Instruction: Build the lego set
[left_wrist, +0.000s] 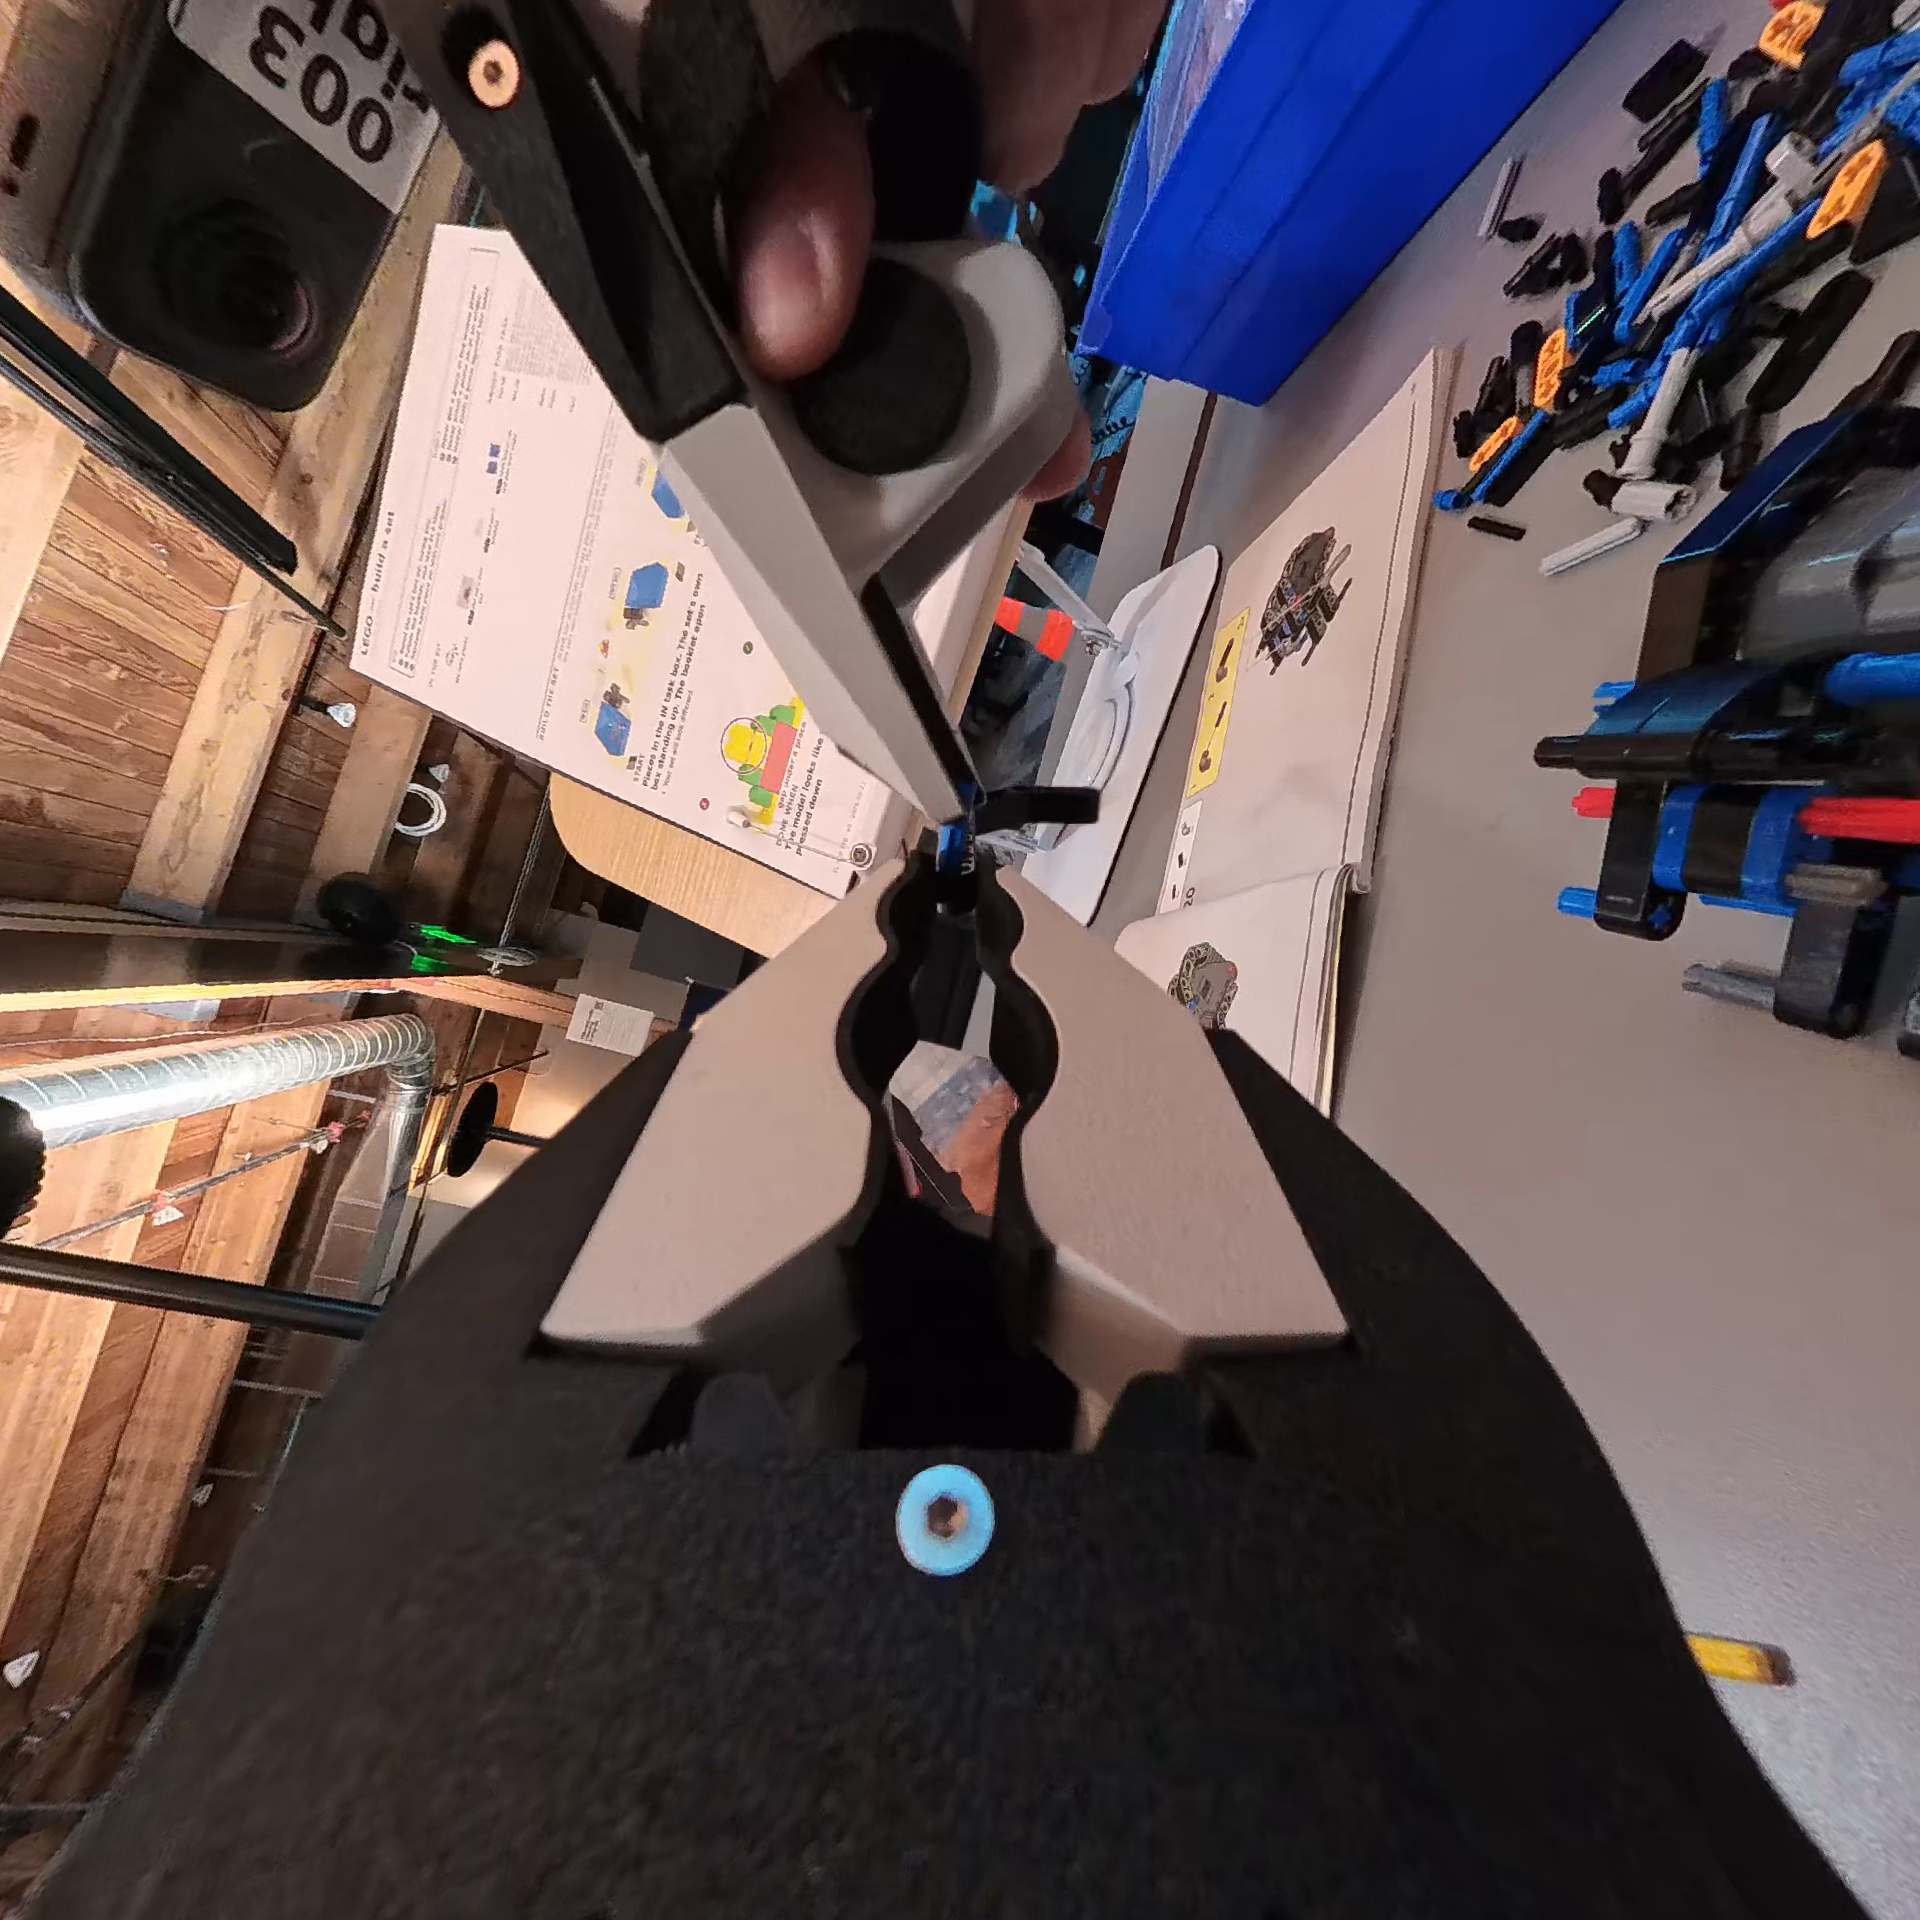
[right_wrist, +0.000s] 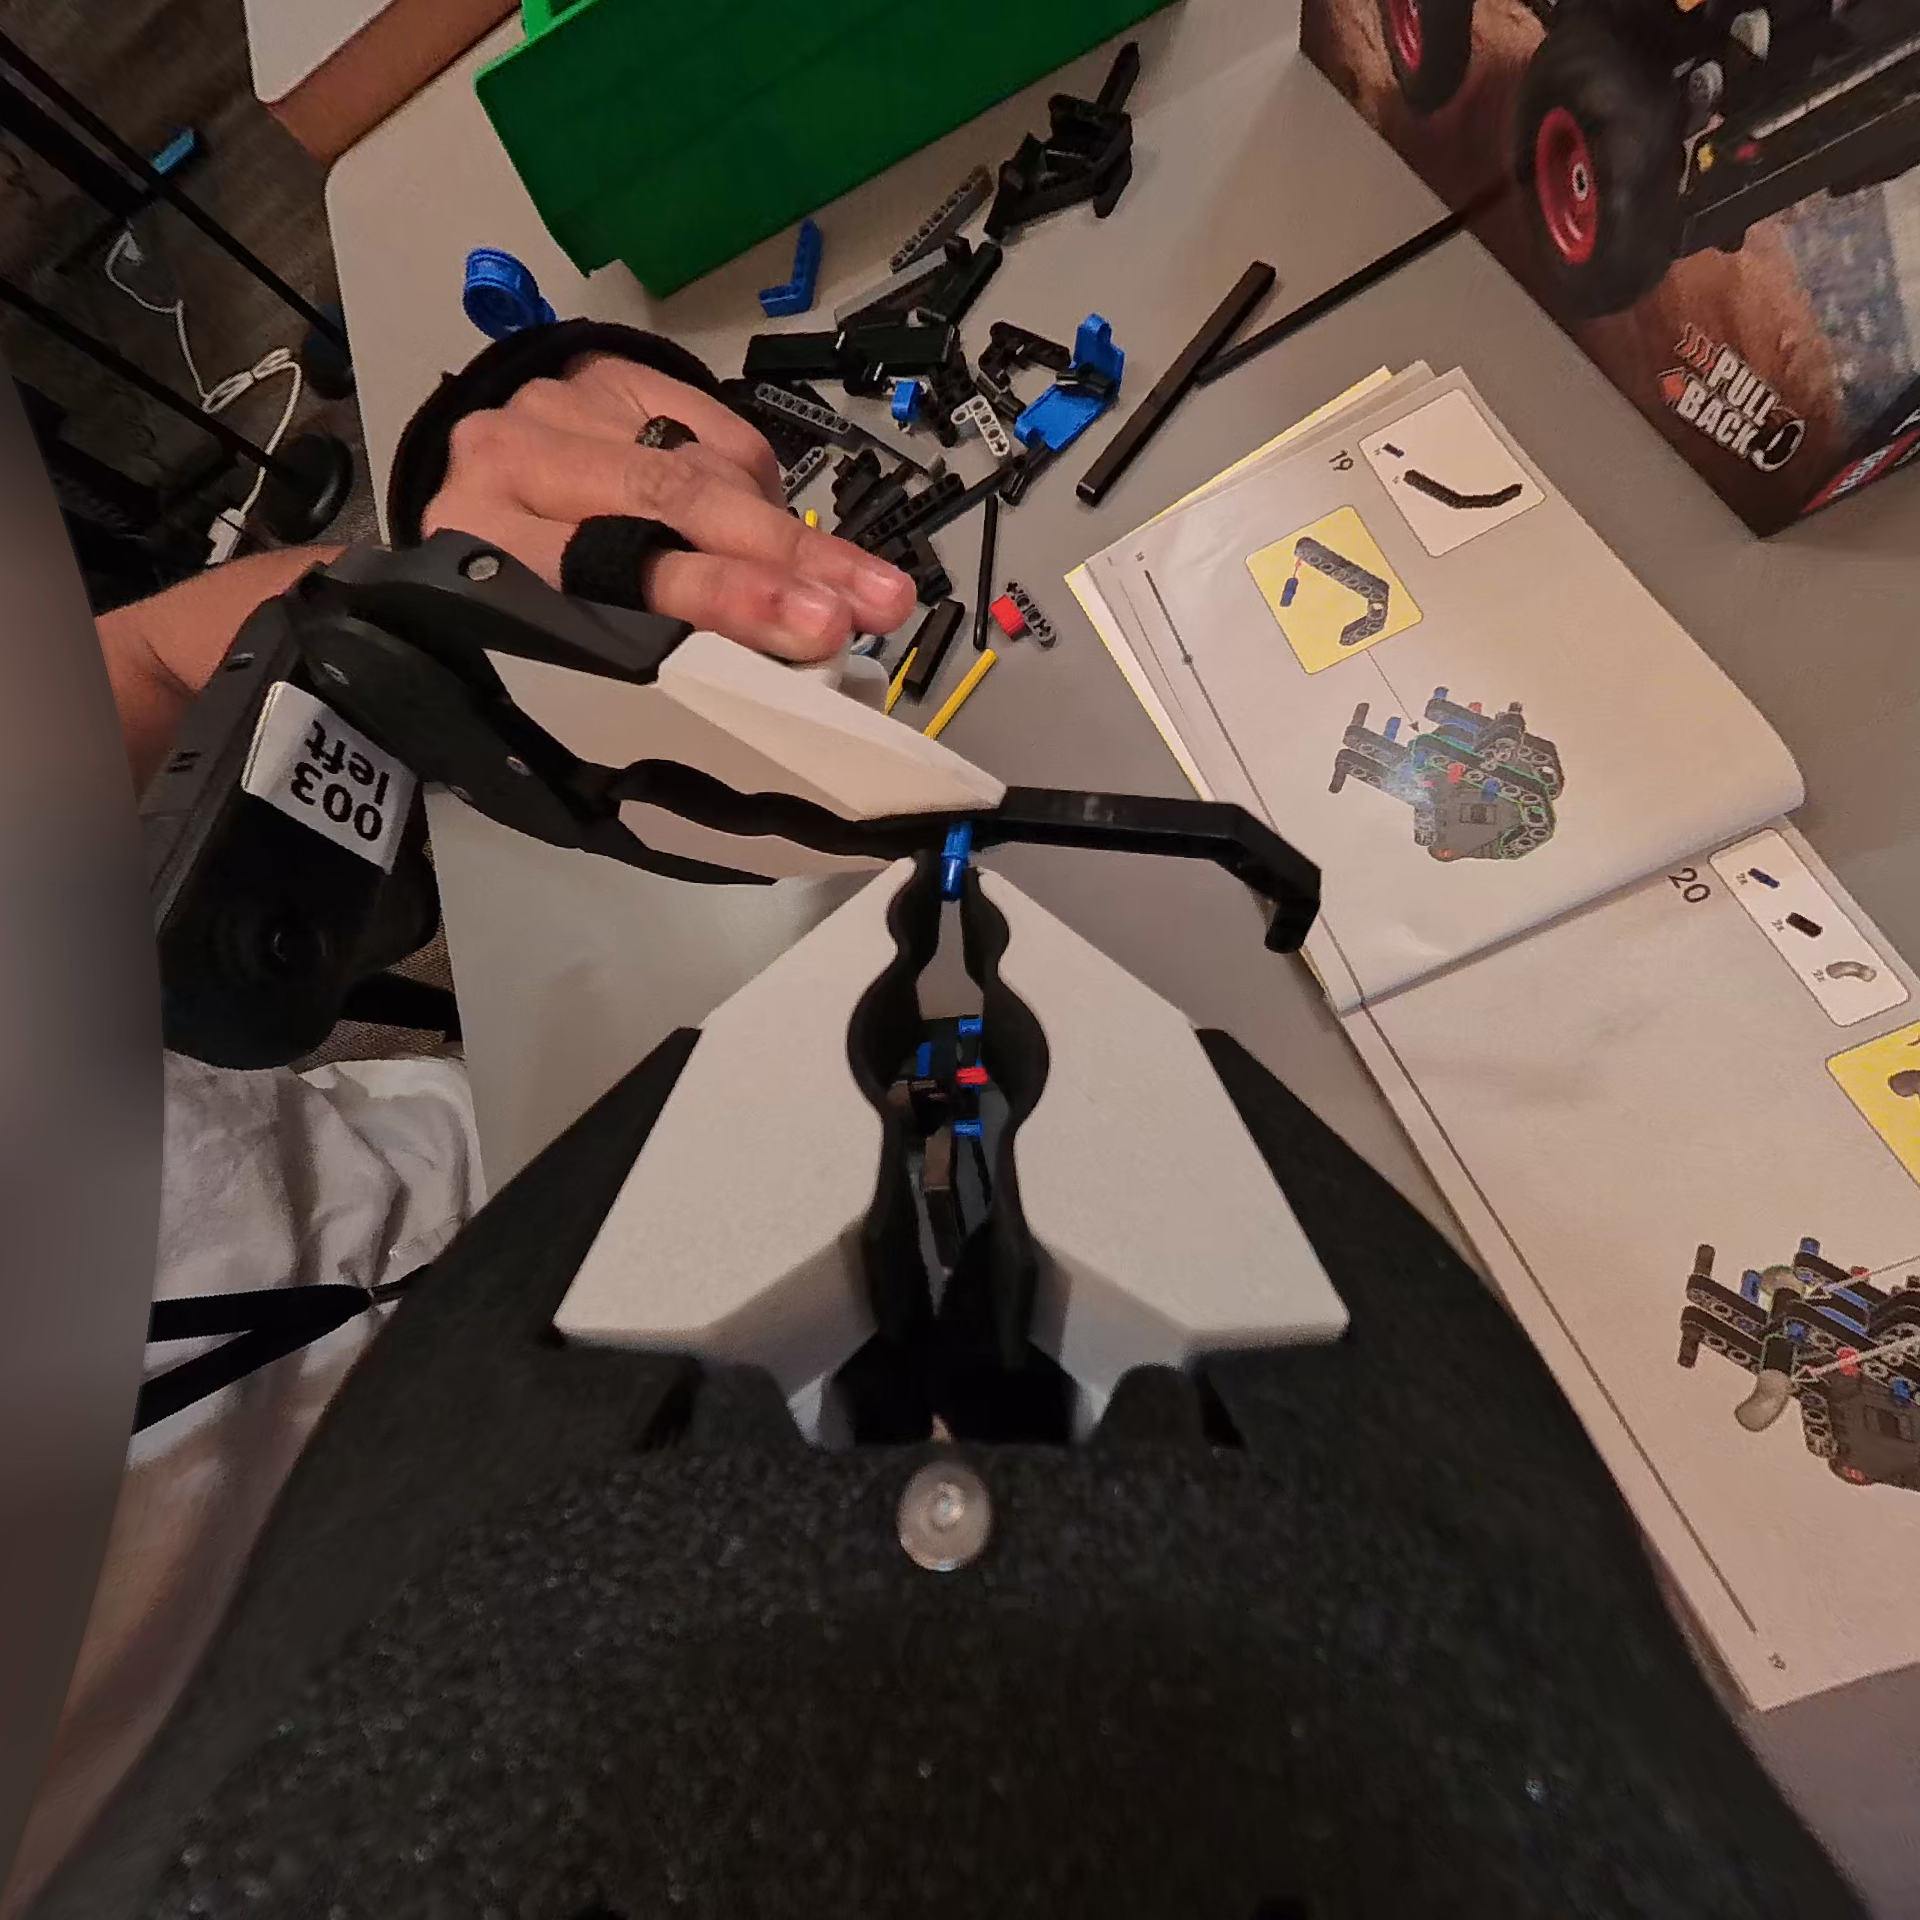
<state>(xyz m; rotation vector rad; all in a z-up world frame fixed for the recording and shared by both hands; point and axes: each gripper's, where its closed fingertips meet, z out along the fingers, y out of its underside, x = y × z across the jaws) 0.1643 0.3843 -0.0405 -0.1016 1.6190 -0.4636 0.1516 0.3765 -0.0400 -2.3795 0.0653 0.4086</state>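
My left gripper (left_wrist: 951, 878) is shut on a long black bent beam (left_wrist: 1039, 805), which runs back between its fingers. In the right wrist view the left gripper (right_wrist: 982, 805) comes in from the left, and the beam (right_wrist: 1143, 821) sticks out to the right with its end bent down. My right gripper (right_wrist: 951, 873) is shut on a small blue pin (right_wrist: 956, 852), whose top touches the underside of the beam. In the left wrist view the right gripper (left_wrist: 951, 816) reaches down from the top, with the blue pin (left_wrist: 966, 831) at its tip. Both are held above the table.
An open instruction booklet (right_wrist: 1455, 727) lies on the grey table (right_wrist: 1091, 987). Loose black and blue parts (right_wrist: 914, 416) lie behind it, with a green bin (right_wrist: 779, 114) and the set's box (right_wrist: 1662, 208). A part-built blue and black model (left_wrist: 1766, 790), a parts pile (left_wrist: 1714, 260) and a blue bin (left_wrist: 1299, 156) show in the left wrist view. Both grippers' tips are close together, under 4 cm apart.
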